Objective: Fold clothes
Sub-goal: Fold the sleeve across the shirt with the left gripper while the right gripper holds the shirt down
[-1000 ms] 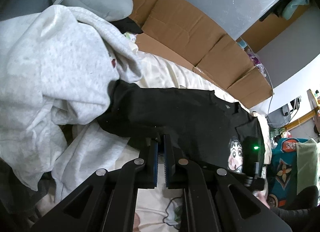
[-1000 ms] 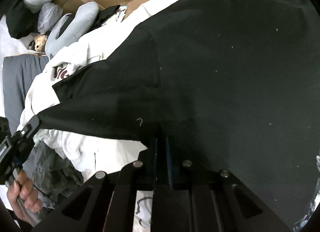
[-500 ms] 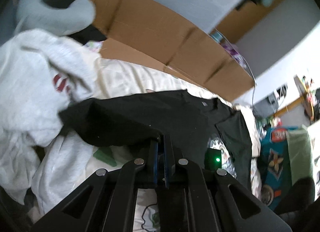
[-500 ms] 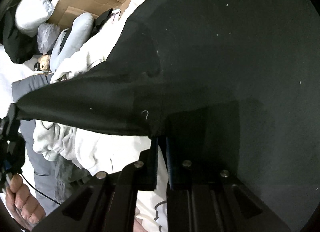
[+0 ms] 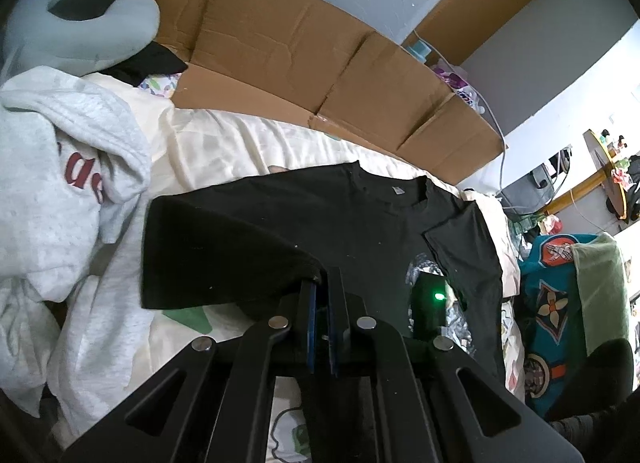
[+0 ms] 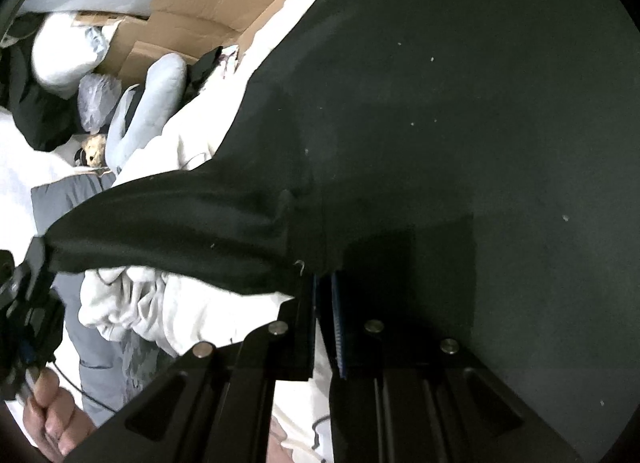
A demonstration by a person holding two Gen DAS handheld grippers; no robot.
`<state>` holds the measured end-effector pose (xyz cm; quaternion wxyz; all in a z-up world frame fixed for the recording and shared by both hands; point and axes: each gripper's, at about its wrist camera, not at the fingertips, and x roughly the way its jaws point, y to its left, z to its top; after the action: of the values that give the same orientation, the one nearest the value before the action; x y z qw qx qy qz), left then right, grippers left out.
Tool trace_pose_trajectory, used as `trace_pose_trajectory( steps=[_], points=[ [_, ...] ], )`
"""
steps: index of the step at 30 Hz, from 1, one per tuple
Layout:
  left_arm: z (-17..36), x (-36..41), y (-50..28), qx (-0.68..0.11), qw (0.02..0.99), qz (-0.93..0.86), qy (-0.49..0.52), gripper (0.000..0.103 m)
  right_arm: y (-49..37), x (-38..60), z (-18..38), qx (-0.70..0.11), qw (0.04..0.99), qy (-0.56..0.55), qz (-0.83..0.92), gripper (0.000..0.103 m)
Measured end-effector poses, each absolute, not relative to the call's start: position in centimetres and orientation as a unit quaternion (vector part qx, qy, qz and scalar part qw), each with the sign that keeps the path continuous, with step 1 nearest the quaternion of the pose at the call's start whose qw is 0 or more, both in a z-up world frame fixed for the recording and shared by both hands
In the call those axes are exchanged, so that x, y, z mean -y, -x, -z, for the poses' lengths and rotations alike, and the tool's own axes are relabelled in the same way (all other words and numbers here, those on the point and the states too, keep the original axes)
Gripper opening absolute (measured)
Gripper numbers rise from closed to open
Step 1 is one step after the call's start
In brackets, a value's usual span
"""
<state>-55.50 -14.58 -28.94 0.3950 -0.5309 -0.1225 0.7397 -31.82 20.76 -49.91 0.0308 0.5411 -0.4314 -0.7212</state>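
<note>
From the left wrist camera, the left gripper has its two black fingers pressed together on the edge of a black T-shirt, pinching the cloth and lifting one sleeve clear of the cream bedsheet — the rest of the shirt lies spread across the bed, collar towards the far side, with its other sleeve folded over the body. A heap of light grey sweatshirts with red lettering sits just left of the raised sleeve. Flattened cardboard lines the far edge of the bed, and a pale blue pillow rests at the upper left. From the right wrist camera, the right gripper is likewise closed tight on the shirt's fabric, which fills most of the view as a dark sheet. The lifted sleeve stretches away to the left — its far end is held by the other gripper, with a person's hand visible below it at the lower left corner.
</note>
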Motion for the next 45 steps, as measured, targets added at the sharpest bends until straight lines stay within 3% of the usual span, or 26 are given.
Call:
trace_pose_trajectory(
  steps=[25, 45],
  points=[
    [29.4, 4.2, 54.8, 0.064, 0.483, -0.675, 0.554, 0.004, 29.5, -19.3, 52.4, 0.505, 0.025, -0.507, 0.698, 0.008],
    [34.0, -2.9, 51.3, -0.011, 0.517, -0.596, 0.615, 0.004, 26.0, -19.2, 52.6, 0.564, -0.005, -0.475, 0.676, 0.01]
  ],
)
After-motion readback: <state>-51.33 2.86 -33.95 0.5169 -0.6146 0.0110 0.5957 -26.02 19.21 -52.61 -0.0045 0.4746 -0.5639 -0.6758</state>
